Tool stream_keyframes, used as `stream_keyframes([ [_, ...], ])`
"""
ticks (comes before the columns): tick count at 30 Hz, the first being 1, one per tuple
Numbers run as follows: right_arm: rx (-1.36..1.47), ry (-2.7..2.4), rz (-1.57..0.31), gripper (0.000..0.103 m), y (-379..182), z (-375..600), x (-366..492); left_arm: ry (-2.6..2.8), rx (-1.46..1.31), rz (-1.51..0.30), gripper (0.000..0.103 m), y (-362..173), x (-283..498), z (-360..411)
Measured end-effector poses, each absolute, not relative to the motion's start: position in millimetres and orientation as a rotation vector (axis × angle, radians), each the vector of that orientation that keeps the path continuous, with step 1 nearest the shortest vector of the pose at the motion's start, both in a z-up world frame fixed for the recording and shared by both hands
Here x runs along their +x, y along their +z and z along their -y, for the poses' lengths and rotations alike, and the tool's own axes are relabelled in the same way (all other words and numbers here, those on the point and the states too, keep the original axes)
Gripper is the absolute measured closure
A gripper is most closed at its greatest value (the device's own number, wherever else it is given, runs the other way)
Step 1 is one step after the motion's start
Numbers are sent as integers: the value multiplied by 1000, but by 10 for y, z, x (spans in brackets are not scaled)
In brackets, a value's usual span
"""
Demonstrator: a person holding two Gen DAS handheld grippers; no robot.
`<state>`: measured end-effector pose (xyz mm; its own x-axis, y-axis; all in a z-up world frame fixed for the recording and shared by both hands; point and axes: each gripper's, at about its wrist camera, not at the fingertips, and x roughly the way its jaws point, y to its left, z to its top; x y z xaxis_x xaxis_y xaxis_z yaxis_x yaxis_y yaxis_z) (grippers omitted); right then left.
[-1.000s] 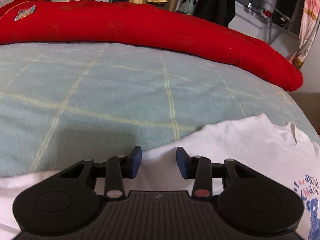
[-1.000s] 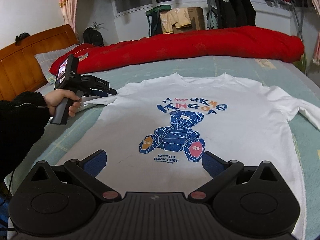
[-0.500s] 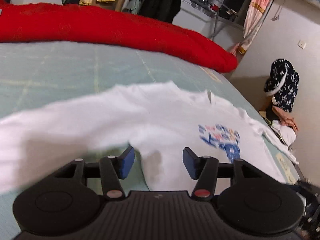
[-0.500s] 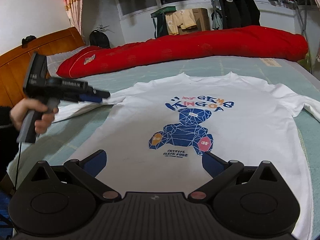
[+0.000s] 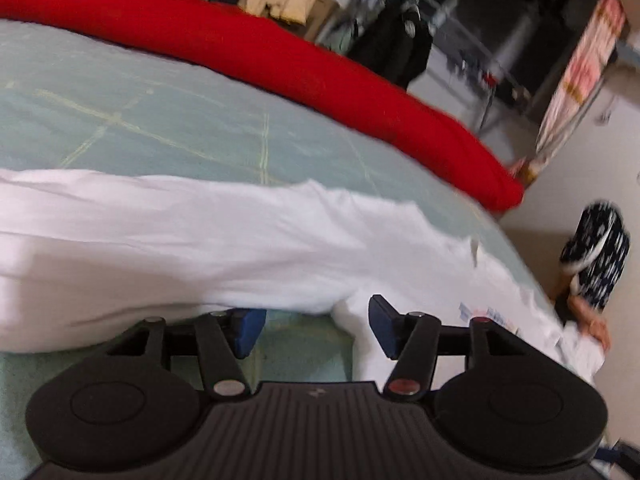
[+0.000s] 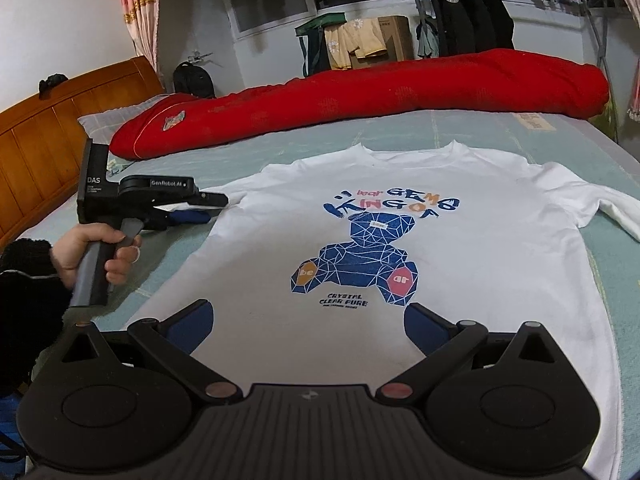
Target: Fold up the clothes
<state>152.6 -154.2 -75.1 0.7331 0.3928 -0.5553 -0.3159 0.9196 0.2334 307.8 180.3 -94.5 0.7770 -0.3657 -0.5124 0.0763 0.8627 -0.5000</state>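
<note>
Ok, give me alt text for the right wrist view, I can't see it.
A white T-shirt with a blue bear print lies flat on a green bed, the open right gripper over its hem. The left gripper is at its sleeve; a red quilt lies behind.

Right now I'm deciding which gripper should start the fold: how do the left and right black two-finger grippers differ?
The left gripper sits low at the white printed T-shirt's sleeve, one blue pad under the cloth edge; the right gripper hangs over the shirt's lower front, touching nothing visible. The right gripper's jaws spread wider than the left's. Both are open and grip nothing.
</note>
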Motion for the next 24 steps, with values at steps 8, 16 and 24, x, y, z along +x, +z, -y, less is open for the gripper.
stream_keyframes([
  [8, 108, 382, -648, 0, -787, 1519, 1538, -465, -395, -421, 41, -444, 2585, -1699],
  [16, 106, 383, -656, 0, -807, 1512, 1538, -345, -371, -554, 38, -427, 2856, -1889],
  [24, 103, 372, -660, 0, -821, 1547, 1538, -278, -497, -742, 37, -880, 2876, -2105],
])
